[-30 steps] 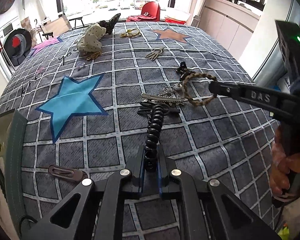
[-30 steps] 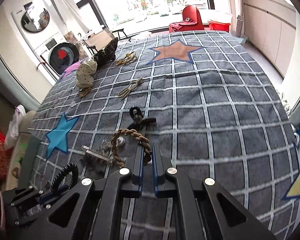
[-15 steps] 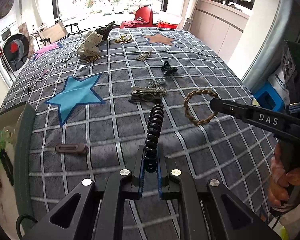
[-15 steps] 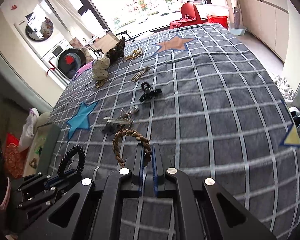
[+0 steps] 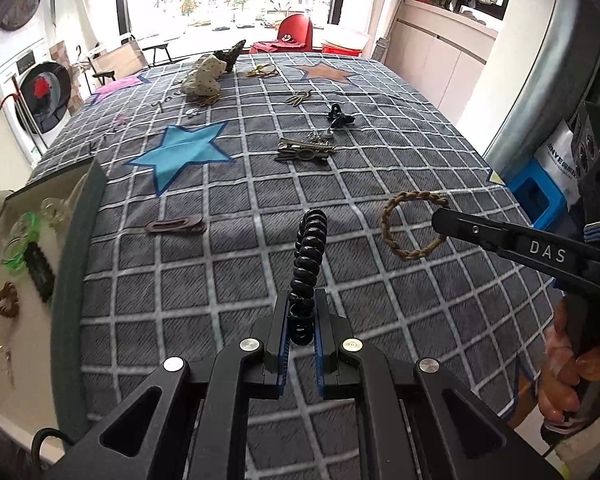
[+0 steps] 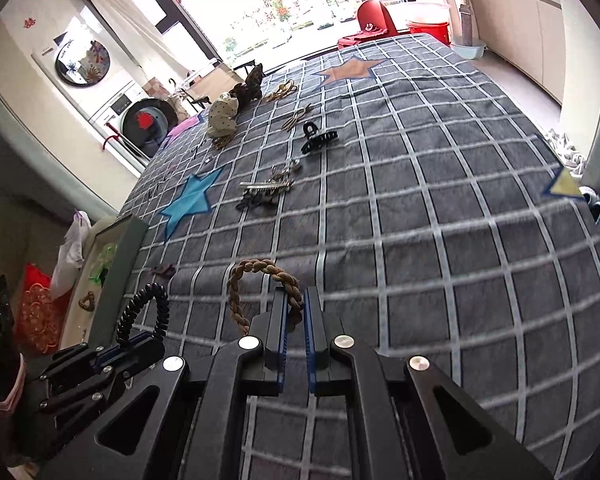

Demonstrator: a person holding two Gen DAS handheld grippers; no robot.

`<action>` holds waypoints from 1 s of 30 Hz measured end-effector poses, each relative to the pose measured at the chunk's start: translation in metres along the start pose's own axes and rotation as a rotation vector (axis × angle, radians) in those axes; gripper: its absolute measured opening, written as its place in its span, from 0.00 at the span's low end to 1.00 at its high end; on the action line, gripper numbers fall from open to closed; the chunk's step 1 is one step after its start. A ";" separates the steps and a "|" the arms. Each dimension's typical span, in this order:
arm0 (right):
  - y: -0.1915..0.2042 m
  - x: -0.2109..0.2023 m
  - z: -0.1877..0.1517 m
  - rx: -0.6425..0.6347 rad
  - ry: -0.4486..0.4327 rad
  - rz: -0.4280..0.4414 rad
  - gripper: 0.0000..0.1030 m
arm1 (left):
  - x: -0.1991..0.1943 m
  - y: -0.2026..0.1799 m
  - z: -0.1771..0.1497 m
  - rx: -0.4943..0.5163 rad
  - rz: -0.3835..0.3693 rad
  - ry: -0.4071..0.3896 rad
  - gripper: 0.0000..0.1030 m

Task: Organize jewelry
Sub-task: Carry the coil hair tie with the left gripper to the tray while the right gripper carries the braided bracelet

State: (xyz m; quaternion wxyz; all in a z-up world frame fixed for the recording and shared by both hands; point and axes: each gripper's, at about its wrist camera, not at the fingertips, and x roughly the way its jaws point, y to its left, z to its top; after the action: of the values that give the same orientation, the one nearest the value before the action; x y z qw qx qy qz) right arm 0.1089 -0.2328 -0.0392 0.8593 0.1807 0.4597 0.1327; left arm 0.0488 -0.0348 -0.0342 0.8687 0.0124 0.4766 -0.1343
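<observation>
My left gripper [image 5: 301,312] looks like matt black plastic with shiny round metal rivets and blue pads; it pinches a glossy black spiral plastic hair coil [image 5: 309,248]. In my right gripper [image 6: 296,312] I see a rough, braided tan rope ring [image 6: 256,280]. Below lies a soft, matt grey checked cloth bedspread [image 5: 380,152], and on it a shiny silver metal hair clip [image 5: 304,145] beside a glossy black plastic claw clip [image 6: 318,142]

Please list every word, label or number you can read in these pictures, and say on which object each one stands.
"DAS": white letters on the side of the right claw.
White package by the blue box: print too blurred to read.
Window writing: unreadable.
</observation>
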 end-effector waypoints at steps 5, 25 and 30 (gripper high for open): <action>0.009 -0.007 -0.015 -0.009 0.007 -0.020 0.08 | -0.014 0.006 -0.014 -0.006 0.005 -0.021 0.11; 0.069 -0.026 -0.044 -0.080 -0.015 -0.011 0.08 | -0.069 0.057 -0.049 -0.090 0.030 -0.123 0.11; 0.089 -0.024 -0.046 -0.111 -0.009 0.001 0.08 | -0.085 0.076 -0.054 -0.128 0.042 -0.160 0.11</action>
State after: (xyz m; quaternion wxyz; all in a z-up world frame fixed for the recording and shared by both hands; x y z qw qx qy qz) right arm 0.0515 -0.1539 -0.0066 0.8700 0.1333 0.4478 0.1575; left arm -0.0201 0.0650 -0.0014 0.9057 -0.0438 0.4128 -0.0857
